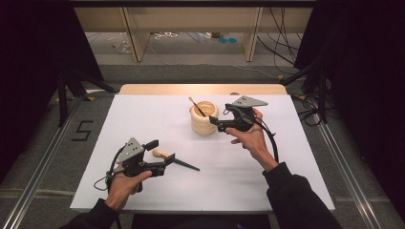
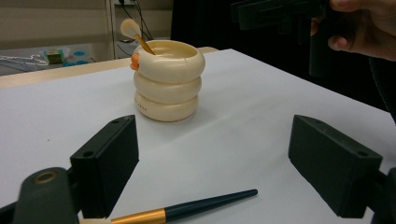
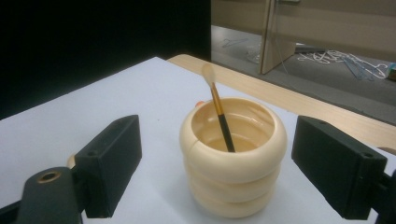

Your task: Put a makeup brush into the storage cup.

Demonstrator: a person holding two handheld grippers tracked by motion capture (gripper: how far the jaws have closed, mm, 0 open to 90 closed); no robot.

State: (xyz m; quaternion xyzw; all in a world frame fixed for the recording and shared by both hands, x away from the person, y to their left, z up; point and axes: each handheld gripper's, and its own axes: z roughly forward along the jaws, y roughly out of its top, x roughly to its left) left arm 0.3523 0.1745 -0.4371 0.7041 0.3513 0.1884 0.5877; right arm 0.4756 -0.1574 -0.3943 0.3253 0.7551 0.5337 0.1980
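On the white surface point(image 1: 143, 114) stands a cream holder point(image 1: 204, 118) made of three stacked rings. One brush point(image 1: 197, 107) stands inside it, leaning against the rim with its pale bristle end up and its dark handle down in the holder. In the right gripper view this brush point(image 3: 218, 112) crosses the open mouth of the holder point(image 3: 233, 158) from the upper left to the inner wall.

The right tongs point(image 1: 220, 117) are just beside the holder, on its right side in the high view. Their jaws are wide apart and nothing is pressed between them; the holder sits in front of them, in the gap.

A second brush point(image 1: 175, 160) lies flat on the surface, well apart from the holder, nearer to the person. It has a pale tip, a gold ferrule and a dark pointed handle. The left tongs point(image 1: 161, 152) are over its bristle end. In the left gripper view the brush point(image 2: 187, 211) lies low between the two jaws, which are spread open and do not touch it. The handle points to the right in that view, and the holder point(image 2: 168, 79) stands farther away.
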